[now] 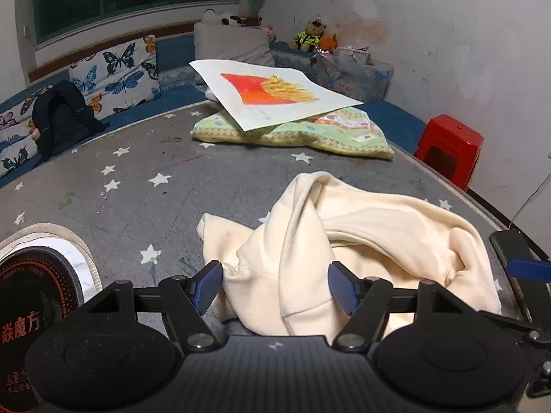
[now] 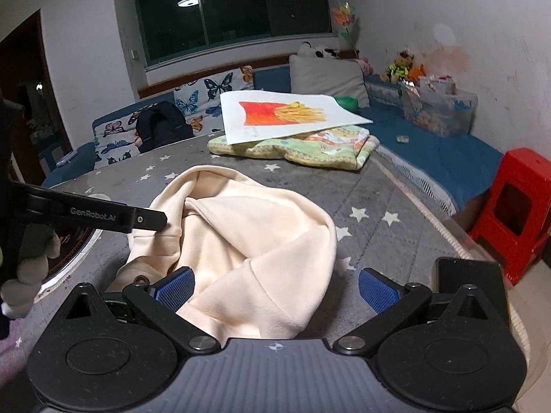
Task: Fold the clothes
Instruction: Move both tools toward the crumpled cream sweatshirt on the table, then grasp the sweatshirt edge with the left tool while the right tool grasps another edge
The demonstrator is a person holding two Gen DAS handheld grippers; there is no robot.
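Note:
A crumpled cream garment [image 1: 361, 241] lies on the grey star-patterned table [image 1: 120, 199]. My left gripper [image 1: 275, 284] reaches over the garment's near left part, its blue pads [image 1: 208, 287] apart, and a bunched fold fills the gap between them. Seen from the right wrist, one black finger [image 2: 137, 220] of the left gripper touches the garment [image 2: 248, 234] at its left edge, with a gloved hand [image 2: 31, 261] behind it. My right gripper [image 2: 275, 290] stands wide open over the near hem, the cloth lying against its left pad only. One of its fingers [image 1: 513, 251] shows at the right edge of the left wrist view.
A folded green patterned blanket [image 1: 310, 134] with a drawing of fries [image 1: 272, 91] on top lies at the table's far side. A round black appliance [image 1: 38, 282] sits at the near left. A red stool [image 2: 516, 206] stands off the right edge. A black backpack [image 1: 62, 117] leans on butterfly cushions.

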